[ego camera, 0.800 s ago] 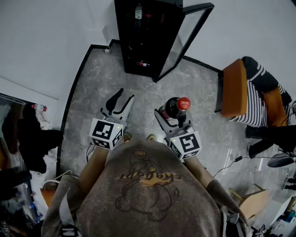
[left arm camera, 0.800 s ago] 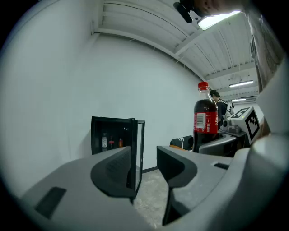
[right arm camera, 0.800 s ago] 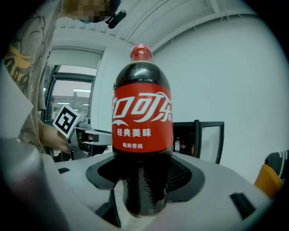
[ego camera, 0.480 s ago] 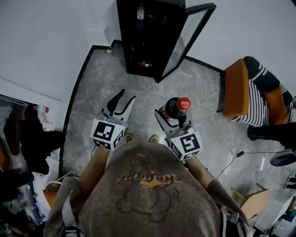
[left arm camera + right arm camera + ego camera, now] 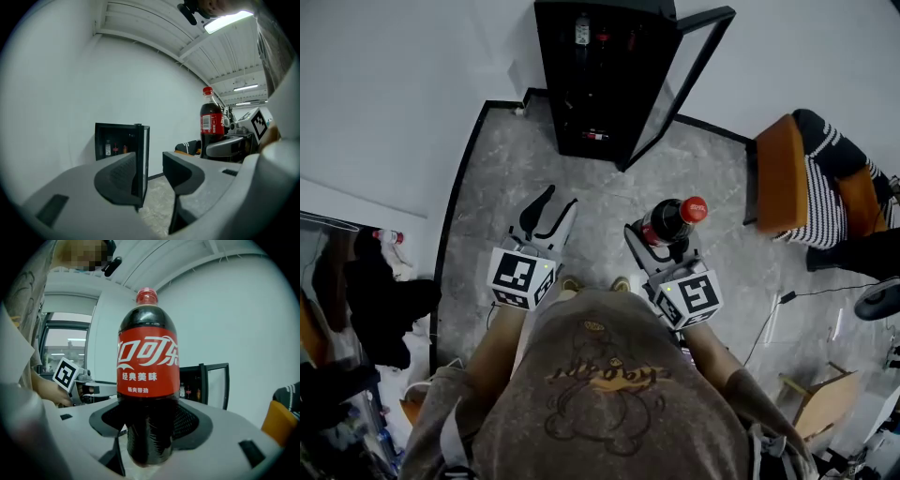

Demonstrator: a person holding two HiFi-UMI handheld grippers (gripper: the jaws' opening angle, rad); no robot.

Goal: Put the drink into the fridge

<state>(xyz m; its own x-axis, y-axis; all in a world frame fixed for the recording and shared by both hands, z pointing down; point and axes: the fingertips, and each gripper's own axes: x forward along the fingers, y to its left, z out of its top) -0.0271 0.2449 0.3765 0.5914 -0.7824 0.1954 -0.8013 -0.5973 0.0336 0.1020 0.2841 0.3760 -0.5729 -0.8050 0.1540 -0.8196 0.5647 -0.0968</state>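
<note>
A dark cola bottle (image 5: 672, 220) with a red cap and red label (image 5: 147, 364) stands upright between the jaws of my right gripper (image 5: 661, 242), which is shut on its lower body. It also shows at the right of the left gripper view as the bottle (image 5: 211, 126). My left gripper (image 5: 546, 212) is open with nothing between its jaws (image 5: 149, 176). The black fridge (image 5: 602, 75) stands ahead against the white wall, its glass door (image 5: 680, 80) swung open to the right. Small bottles sit on its shelves (image 5: 115, 149).
An orange chair (image 5: 792, 178) with a striped cloth stands at the right. Cables (image 5: 787, 309) lie on the grey stone floor (image 5: 506, 178) near it. Dark clutter and a small bottle (image 5: 389, 239) are at the left behind a low wall. The white wall corner edges the floor.
Both grippers have moved a little forward toward the fridge, the right one carrying the bottle slightly to the right. The fridge door stays open.
</note>
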